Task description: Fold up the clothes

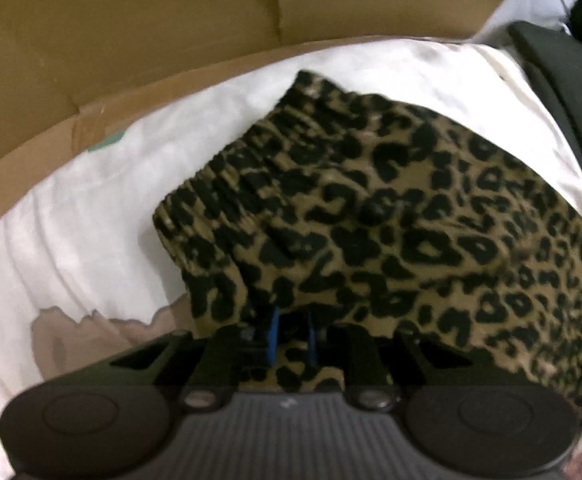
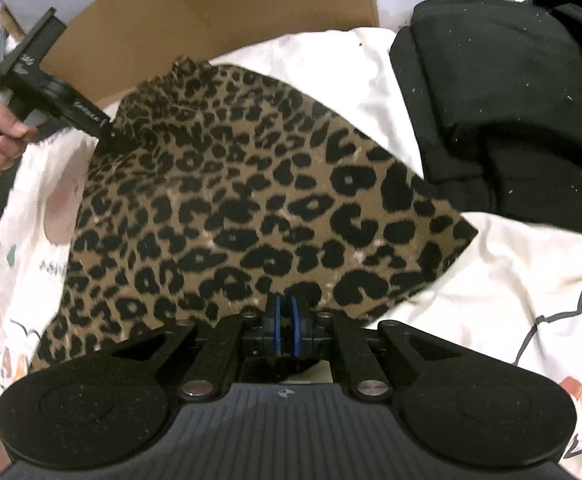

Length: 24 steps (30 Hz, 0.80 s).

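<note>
We are holding a leopard-print garment with both tools over a white printed sheet. Our right tool is sitting at the garment's near edge with its blue-padded fingers pressed together on the fabric there, and the cloth is spreading away from it toward the far left. Our left tool is gripping the garment too: in its own view the fabric is passing between its fingers and draping over them, with the gathered elastic waistband lying just beyond, to the far left. In the right wrist view we are seeing that same left tool clamped on the garment's far left corner, with a hand around its handle. A black garment is lying on the sheet to the far right, just beside the leopard fabric. A brown cardboard box is standing along the far side of the sheet.
</note>
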Motion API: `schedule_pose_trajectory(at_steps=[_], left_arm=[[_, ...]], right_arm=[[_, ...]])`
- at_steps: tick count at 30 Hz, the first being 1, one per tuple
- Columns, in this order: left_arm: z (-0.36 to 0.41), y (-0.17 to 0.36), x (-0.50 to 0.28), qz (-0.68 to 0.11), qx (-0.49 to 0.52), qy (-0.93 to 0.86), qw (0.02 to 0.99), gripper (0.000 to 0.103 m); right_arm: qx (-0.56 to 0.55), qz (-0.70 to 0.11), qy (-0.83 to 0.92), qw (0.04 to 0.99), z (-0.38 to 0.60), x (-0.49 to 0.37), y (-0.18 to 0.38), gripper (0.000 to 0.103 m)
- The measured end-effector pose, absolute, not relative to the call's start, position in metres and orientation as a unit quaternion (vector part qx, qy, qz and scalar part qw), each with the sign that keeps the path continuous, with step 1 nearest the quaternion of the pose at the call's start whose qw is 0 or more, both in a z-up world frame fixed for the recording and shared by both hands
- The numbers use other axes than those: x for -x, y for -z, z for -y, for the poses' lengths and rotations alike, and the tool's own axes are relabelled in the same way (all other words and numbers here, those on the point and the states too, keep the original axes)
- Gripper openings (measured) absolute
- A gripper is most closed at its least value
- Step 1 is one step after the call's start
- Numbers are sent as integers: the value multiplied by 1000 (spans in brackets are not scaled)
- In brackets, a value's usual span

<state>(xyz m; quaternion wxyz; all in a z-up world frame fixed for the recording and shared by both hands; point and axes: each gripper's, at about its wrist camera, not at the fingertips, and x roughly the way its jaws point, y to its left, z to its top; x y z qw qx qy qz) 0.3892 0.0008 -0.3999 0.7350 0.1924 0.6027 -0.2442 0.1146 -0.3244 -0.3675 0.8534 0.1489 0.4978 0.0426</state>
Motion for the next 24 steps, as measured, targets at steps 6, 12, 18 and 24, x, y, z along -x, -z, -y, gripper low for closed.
schedule_pose_trajectory(at_steps=[6,12,18,24], left_arm=[[3,393,-383,-583,-203,245,747,16],[-6,366,-355,-578,-195,286,739,21],[-16,362,-319,-585,-189,317,722,22],[-23,374,-296,-587,-185,332,715,24]], right_arm=[[-123,-510,-44,850,320,-105,364,9],[-122,-496,-69,857,306,-103,351,8],[-117,-487,-103,859,286,-110,344,8],[-108,-494,-123,854,272,-111,347,8]])
